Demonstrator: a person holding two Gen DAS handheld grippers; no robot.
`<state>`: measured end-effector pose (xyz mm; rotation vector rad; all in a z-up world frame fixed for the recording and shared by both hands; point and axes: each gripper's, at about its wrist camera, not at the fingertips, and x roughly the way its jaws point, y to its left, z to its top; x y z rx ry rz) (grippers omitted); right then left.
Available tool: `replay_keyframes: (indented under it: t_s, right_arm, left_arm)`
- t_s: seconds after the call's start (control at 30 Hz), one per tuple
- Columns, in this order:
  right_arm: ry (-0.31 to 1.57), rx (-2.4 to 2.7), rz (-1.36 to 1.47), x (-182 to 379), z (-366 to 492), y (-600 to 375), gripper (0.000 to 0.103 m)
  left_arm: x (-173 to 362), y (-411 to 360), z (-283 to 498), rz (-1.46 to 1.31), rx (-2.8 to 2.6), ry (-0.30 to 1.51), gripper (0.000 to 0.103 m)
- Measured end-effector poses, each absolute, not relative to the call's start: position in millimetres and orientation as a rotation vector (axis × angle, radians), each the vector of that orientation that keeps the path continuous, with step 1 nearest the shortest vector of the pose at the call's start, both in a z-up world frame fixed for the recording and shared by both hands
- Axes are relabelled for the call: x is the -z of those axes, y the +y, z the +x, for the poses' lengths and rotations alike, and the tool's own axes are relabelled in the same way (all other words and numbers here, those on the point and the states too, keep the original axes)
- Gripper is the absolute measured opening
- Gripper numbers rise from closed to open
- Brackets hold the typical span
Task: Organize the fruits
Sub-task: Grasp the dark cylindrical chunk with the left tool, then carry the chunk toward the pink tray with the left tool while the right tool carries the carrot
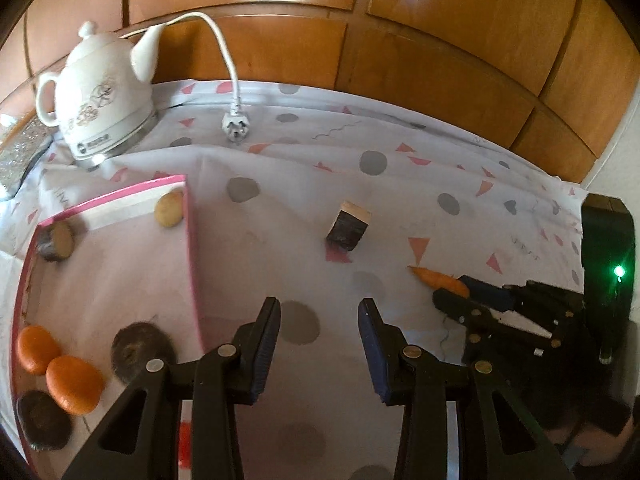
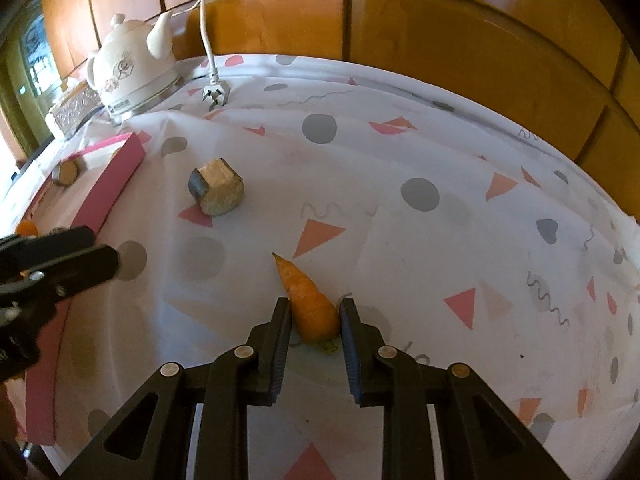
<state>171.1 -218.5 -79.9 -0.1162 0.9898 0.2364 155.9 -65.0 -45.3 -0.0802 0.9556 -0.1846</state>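
Note:
A pink-rimmed tray [image 1: 191, 248] at the left holds two oranges [image 1: 72, 384], a potato [image 1: 169, 209] and several dark round pieces [image 1: 138, 350]. A dark-skinned cut chunk [image 1: 347, 226] lies on the cloth; it also shows in the right wrist view [image 2: 218, 191]. A carrot [image 2: 310, 304] lies on the cloth between the fingers of my right gripper [image 2: 314, 320], which touch its thick end on both sides. The carrot [image 1: 440, 278] and right gripper [image 1: 460, 296] also show in the left wrist view. My left gripper [image 1: 320, 322] is open and empty over the cloth beside the tray.
A white kettle [image 1: 100, 96] with its cord and plug [image 1: 236, 130] stands at the back left. A silver box [image 1: 22, 152] sits beside it. Wooden cabinet doors [image 1: 440, 60] back the table. The patterned cloth [image 2: 440, 240] covers the table.

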Motion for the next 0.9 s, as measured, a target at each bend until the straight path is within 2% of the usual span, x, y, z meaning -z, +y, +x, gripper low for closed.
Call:
replay_keyframes:
  t_s: [0.03, 0.13, 0.53, 0.6, 0.63, 0.9]
  right_arm:
    - [0.987, -0.235, -0.108, 80.3, 171.3, -219.1, 0.025]
    - [0.979, -0.24, -0.095, 81.2, 169.3, -220.8, 0.024]
    - [0.978, -0.233, -0.045, 81.6, 170.0, -223.9, 0.025]
    - [0.976, -0.231, -0.037, 81.8, 170.3, -224.6, 0.025]
    - [0.974, -0.229, -0.035, 81.9, 170.4, -224.8, 0.025]
    - [0.964, -0.215, -0.025, 81.8, 166.1, -224.6, 0.024]
  left_arm:
    - [44.7, -67.9, 159.7, -0.073, 0.192, 0.949, 0.041]
    - [44.7, -76.5, 171.3, -0.041, 0.193, 0.939, 0.05]
    - [64.4, -99.6, 220.8, 0.012, 0.226, 0.953, 0.05]
    - [70.0, -98.5, 226.4, -0.002, 0.234, 0.963, 0.037]
    - [73.7, -97.5, 230.0, -0.008, 0.237, 0.975, 0.027]
    - [62.4, -89.2, 209.2, -0.074, 0.273, 0.968, 0.026]
